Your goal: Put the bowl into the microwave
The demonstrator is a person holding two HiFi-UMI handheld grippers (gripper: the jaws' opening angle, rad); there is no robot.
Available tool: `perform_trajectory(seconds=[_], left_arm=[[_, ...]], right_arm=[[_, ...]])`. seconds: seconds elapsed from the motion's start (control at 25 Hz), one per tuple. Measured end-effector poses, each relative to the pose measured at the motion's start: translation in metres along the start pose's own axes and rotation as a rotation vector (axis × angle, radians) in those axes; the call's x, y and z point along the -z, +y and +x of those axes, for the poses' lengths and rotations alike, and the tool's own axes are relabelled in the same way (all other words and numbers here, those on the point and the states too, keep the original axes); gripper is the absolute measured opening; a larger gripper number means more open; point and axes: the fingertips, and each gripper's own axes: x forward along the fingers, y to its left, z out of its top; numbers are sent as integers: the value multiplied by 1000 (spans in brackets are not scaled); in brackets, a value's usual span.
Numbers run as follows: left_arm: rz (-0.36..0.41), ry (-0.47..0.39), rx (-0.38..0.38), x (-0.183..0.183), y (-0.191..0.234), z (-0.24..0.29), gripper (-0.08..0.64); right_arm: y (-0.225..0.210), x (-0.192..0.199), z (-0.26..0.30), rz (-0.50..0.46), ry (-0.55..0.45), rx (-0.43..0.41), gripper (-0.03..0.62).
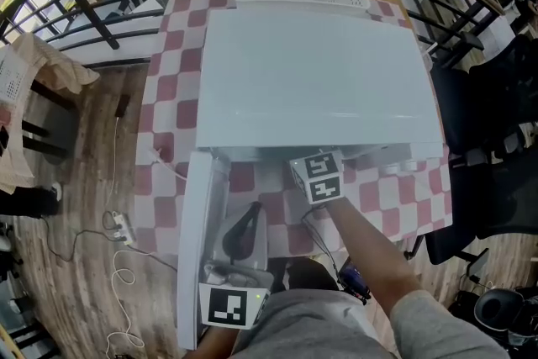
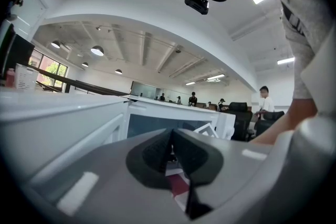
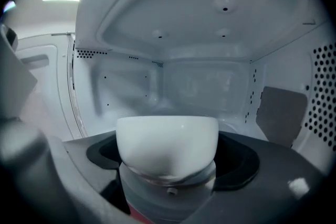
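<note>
right claw (image 1: 318,177), head view: reaches into the mouth of the microwave (image 1: 319,71), its tips hidden under the top. door (image 1: 197,240) stands wide to the left, so the way in is free. left claw (image 1: 242,235) sits low beside that door, out of the path.
left gripper view: left claw (image 2: 172,152) pinched together on nothing, likely idle for this step.
right gripper view: jaws clamped on the white bowl (image 3: 167,139), upright and inside the cavity, probably kept level for setting down. contact with the cavity floor: cannot tell.
</note>
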Motion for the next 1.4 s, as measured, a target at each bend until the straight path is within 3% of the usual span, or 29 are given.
perform_trajectory(seconds=[0.24,0.4,0.76,1.0,1.4], left_arm=[[8,-15,-5,-2,1,1,11],[21,-28,-6,-3,2,3,11],[24,-38,-7,-5,1,2,11],[28,-28,-2,-3,-1,2,11],[26,-35,-15,-6,3,0,12]], right_arm=[[6,8,5,-96,54,36,512],[7,9,6,-107,56,42,512],[2,26,-4,-57,170,48,511],[-2,32,-7,19,167,54,512],[-4,25,-10,56,98,70,552]])
